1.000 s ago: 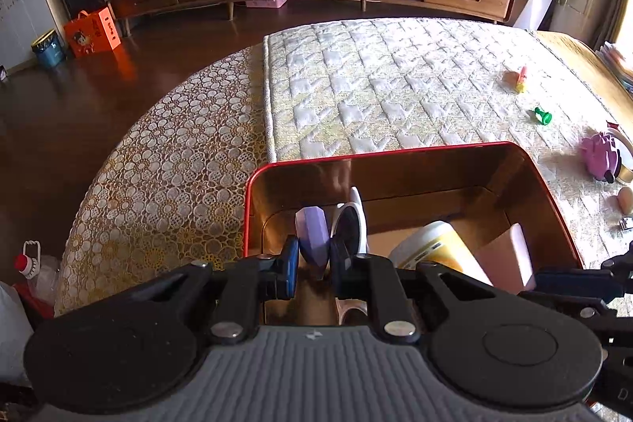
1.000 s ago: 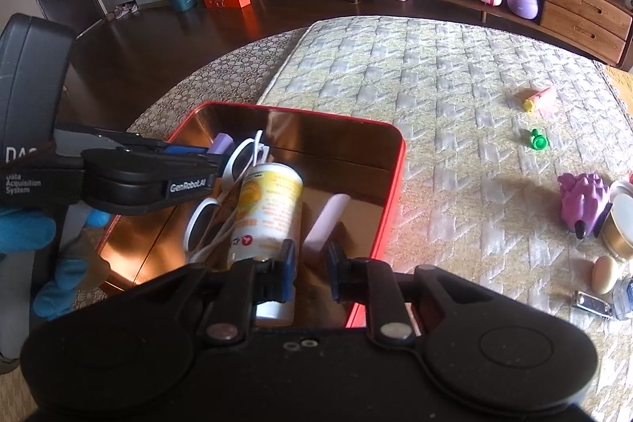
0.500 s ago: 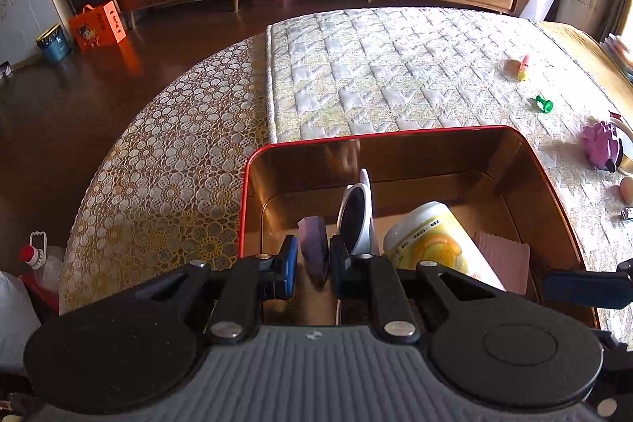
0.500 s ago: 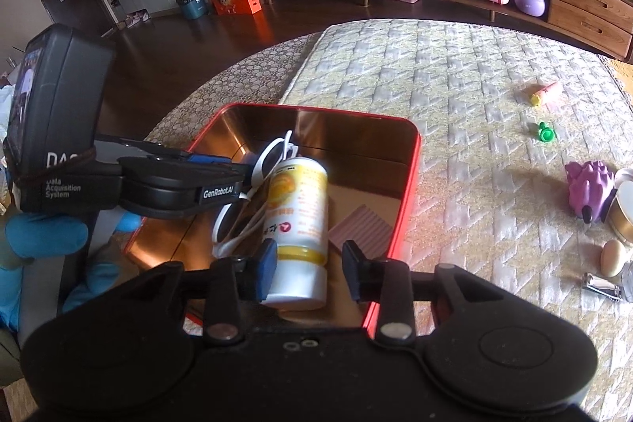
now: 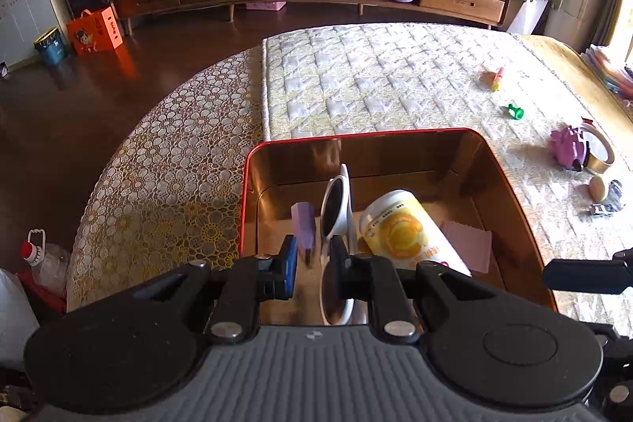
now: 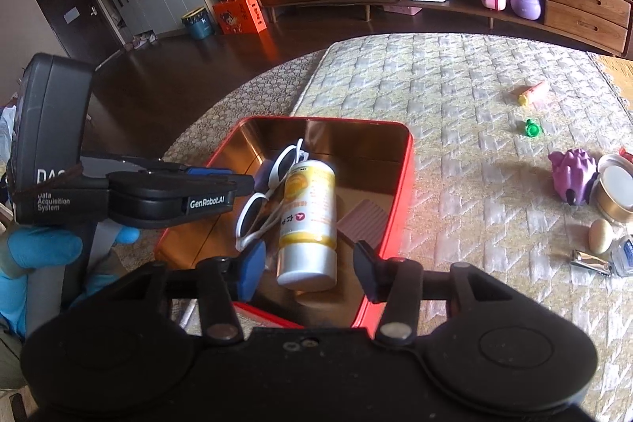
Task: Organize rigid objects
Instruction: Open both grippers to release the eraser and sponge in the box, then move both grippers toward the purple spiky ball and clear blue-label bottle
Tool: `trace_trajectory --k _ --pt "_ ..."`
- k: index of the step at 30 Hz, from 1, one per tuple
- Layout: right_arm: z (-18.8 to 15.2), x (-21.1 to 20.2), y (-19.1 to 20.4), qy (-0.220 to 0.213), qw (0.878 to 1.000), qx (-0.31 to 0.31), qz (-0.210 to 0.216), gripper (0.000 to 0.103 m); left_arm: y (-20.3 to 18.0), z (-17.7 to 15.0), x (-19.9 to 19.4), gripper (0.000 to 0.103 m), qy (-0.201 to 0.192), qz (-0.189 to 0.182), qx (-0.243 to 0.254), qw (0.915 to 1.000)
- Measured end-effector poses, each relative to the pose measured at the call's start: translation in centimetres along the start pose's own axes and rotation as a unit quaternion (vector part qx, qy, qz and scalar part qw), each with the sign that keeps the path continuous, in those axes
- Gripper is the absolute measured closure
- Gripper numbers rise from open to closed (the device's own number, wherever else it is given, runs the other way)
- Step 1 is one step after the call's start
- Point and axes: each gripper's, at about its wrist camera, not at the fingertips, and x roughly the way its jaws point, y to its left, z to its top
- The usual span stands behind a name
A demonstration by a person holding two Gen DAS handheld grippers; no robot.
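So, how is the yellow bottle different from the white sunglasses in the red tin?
The yellow bottle is a thick cylinder with a printed label; the white sunglasses are a thin frame with dark lenses. The bottle lies flat along the floor of the red tin, while the sunglasses stand on edge, leaning against its side. The bottle sits between the open fingers of the right gripper; the sunglasses are nearer the left gripper. Both are inside the tin.
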Motion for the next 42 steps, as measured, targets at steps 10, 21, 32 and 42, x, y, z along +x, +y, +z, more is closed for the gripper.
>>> trace_trajectory --k 10,21,32,42 --pt "-1.5 -3.6 -1.0 -0.031 0.999 0.014 0.008 0.045 -1.5 -1.0 -3.2 0.087 -0.013 -0.030 -0.002 0.9995" --pt "-4.5 -7.9 -3.4 -0.064 0.997 0.035 -0.002 0.039 -4.6 -2.1 -6.6 0.086 -0.031 -0.067 0.001 0.9972" --pt "-7.6 -11.8 -7.2 -0.091 0.993 0.060 -0.038 0.031 -9.6 -2.9 -8.1 0.086 -0.032 -0.101 0.018 0.9942" --pt "-9.4 -13.4 -10.5 -0.101 0.991 0.061 -0.069 0.023 -14.3 -3.5 -7.9 0.086 -0.024 -0.138 0.033 0.9896"
